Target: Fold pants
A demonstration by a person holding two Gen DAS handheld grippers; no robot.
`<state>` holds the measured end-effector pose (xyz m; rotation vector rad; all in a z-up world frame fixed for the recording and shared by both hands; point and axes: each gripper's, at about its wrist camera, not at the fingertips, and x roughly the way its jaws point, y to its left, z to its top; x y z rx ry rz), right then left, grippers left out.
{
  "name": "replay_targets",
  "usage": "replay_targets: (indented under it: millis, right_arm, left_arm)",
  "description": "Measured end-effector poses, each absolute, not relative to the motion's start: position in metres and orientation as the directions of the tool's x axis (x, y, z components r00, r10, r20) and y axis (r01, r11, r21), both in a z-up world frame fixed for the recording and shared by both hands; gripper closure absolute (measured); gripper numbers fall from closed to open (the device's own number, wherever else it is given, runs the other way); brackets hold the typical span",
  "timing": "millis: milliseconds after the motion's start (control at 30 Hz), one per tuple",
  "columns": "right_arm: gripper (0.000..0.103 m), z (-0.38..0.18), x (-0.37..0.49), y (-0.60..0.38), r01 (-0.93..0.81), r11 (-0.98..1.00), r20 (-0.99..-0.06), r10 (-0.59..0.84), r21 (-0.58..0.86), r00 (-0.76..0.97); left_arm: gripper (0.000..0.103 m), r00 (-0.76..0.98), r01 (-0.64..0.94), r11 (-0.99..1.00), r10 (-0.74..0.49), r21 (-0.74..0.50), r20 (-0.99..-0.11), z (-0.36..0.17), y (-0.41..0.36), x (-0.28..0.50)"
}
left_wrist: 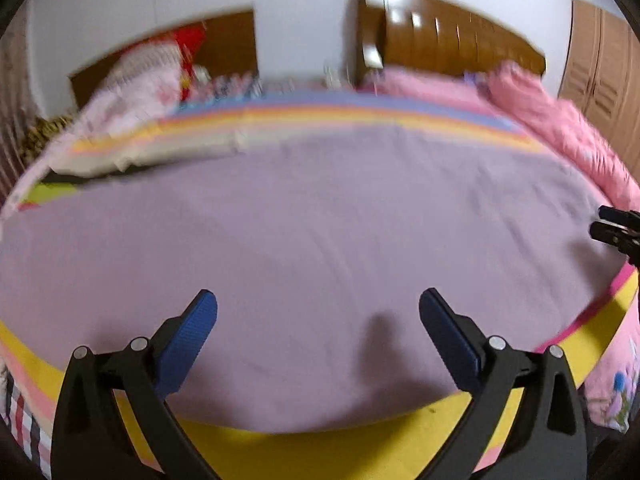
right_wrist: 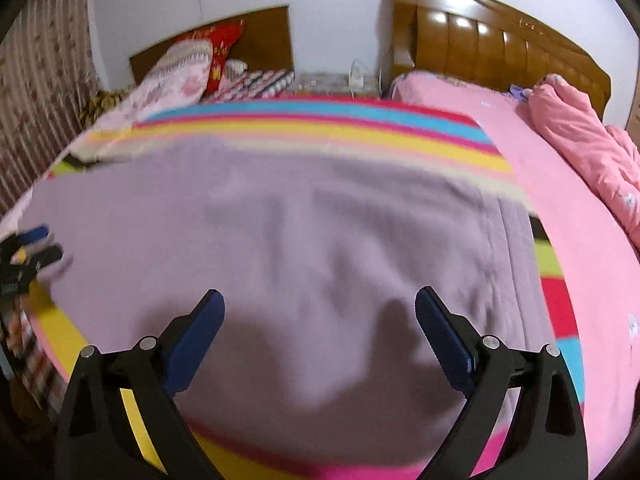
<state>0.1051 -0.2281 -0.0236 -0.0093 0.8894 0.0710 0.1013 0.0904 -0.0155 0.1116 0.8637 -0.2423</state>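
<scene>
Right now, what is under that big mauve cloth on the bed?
A striped blanket shows past the mauve cloth at its far, near and right edges. What lies beneath the cloth's middle is covered.

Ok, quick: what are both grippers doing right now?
Left gripper: jaws open, nothing between them, above the mauve fabric.
Right gripper: jaws open, empty.

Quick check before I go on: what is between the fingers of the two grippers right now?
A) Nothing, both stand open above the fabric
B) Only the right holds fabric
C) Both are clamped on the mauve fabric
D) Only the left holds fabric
A: the left gripper and the right gripper both stand wide open, with the mauve fabric lying flat below and nothing between their pads.
</scene>
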Motion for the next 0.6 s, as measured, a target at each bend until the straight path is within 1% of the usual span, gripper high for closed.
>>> replay_targets:
  millis: [33,67,100,200,300,367,433,500,600]
  right_arm:
    - [0.011,-0.027,0.095,-0.234,-0.092,0.996,-0.765,0.073,0.018,0.639]
    - [0.011,-0.030,0.080,-0.238,-0.120,0.993,-0.733,0.076,-0.007,0.676]
    - [0.011,-0.032,0.077,-0.239,-0.127,0.992,-0.725,0.083,-0.007,0.683]
    - [0.011,-0.028,0.076,-0.243,-0.109,0.994,-0.729,0.085,0.014,0.679]
    - [0.011,-0.020,0.067,-0.250,-0.084,0.996,-0.705,0.060,0.000,0.707]
    - [0.011,-0.031,0.065,-0.253,-0.100,0.995,-0.723,0.063,-0.009,0.688]
    - [0.011,-0.036,0.060,-0.256,-0.109,0.994,-0.704,0.089,0.016,0.704]
    - [0.011,-0.034,0.058,-0.260,-0.107,0.993,-0.715,0.104,0.041,0.691]
    - [0.011,-0.021,0.059,-0.252,-0.058,0.998,-0.736,0.050,0.014,0.675]
  left_arm:
    - [0.001,0.657,0.261,0.965,-0.154,0.030,-0.738,-0.019,0.090,0.099]
    - [0.001,0.666,0.266,0.963,-0.156,0.037,-0.729,-0.021,0.090,0.095]
    - [0.001,0.671,0.263,0.965,-0.170,0.016,-0.721,-0.020,0.093,0.092]
    - [0.001,0.668,0.260,0.965,-0.167,0.018,-0.725,-0.014,0.094,0.087]
    - [0.001,0.667,0.263,0.965,-0.168,0.019,-0.725,-0.014,0.095,0.086]
    - [0.001,0.669,0.261,0.965,-0.167,0.019,-0.724,-0.018,0.094,0.088]
    - [0.001,0.669,0.261,0.965,-0.167,0.019,-0.724,-0.024,0.092,0.090]
    - [0.001,0.670,0.263,0.965,-0.168,0.019,-0.723,-0.030,0.092,0.096]
    - [0.001,0.669,0.261,0.965,-0.167,0.018,-0.724,-0.033,0.090,0.106]
